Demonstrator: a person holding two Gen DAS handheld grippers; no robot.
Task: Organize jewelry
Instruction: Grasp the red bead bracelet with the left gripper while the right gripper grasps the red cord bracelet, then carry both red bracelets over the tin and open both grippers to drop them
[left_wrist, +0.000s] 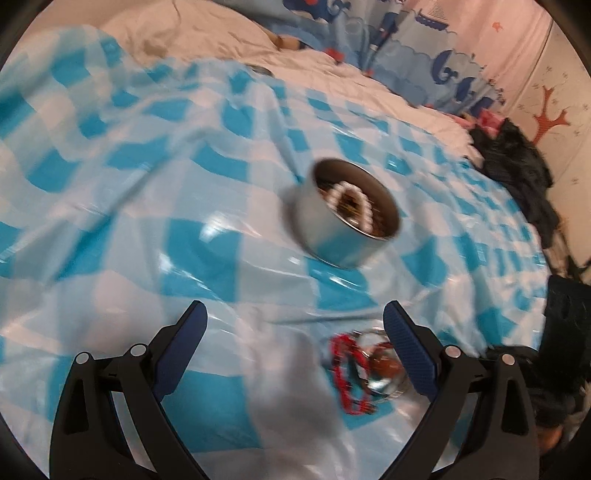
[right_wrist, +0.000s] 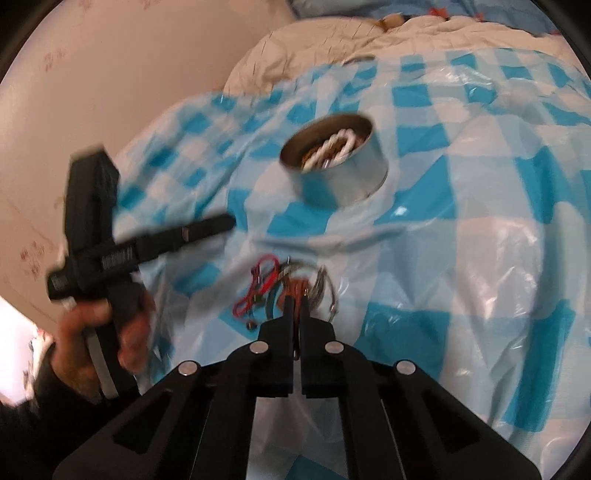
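From the left wrist view, the left tongs (left_wrist: 295, 325) are standing wide open over the checked sheet (left_wrist: 147, 221) that is covering the bed, gripping nothing. A round tin (left_wrist: 341, 218) is sitting on the sheet ahead of them, with a white bead string (left_wrist: 351, 199) lying inside it. A heap of jewelry, with a red string (left_wrist: 349, 373) in it, is lying on the sheet just beside the right-hand finger (left_wrist: 410, 354).

From the right wrist view, the right tongs (right_wrist: 295, 306) are closed, their tips sitting in the jewelry heap (right_wrist: 291, 284); whether they are pinching a piece is too blurred to tell. The tin (right_wrist: 338, 162) is standing beyond the heap. On the left, a hand (right_wrist: 99, 339) is holding the left tongs (right_wrist: 207, 227), blurred, near the heap.
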